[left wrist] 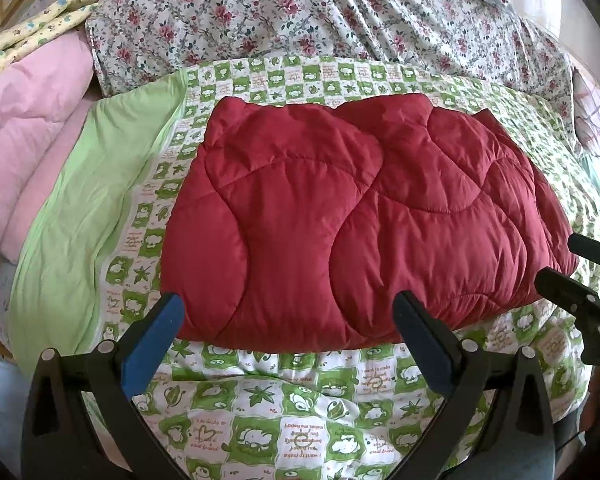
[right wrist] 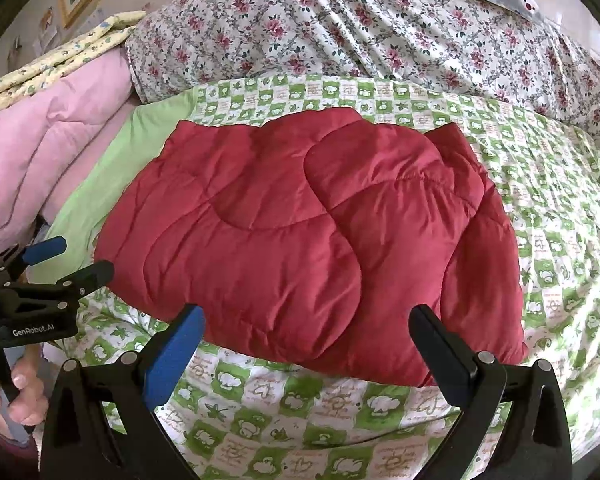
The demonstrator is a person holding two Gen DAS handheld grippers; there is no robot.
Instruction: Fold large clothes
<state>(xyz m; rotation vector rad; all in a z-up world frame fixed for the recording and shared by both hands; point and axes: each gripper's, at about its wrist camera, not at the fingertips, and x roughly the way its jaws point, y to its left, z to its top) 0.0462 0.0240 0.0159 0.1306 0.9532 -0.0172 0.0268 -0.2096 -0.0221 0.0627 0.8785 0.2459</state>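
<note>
We hold the left gripper [left wrist: 288, 320] spread wide with nothing between its fingers, poised just short of the near edge of the folded red quilted jacket [left wrist: 352, 216]. Our right gripper [right wrist: 308, 332] is likewise spread and empty, hovering at the same near edge, further toward its right end. Each gripper shows at the margin of the other's view, side by side and apart. The jacket lies as a thick folded bundle, its layers stacked, resting on the green-and-white patterned quilt [left wrist: 284, 412] roughly at the middle of that quilt, with patterned fabric showing along every side. Past the quilt's far edge lies a floral sheet [left wrist: 300, 12]. Off the quilt's left edge we see a plain green cloth [left wrist: 80, 208], then a pink comforter [left wrist: 24, 128] with a yellow printed cloth [left wrist: 40, 28] on top. We see no containers.
</note>
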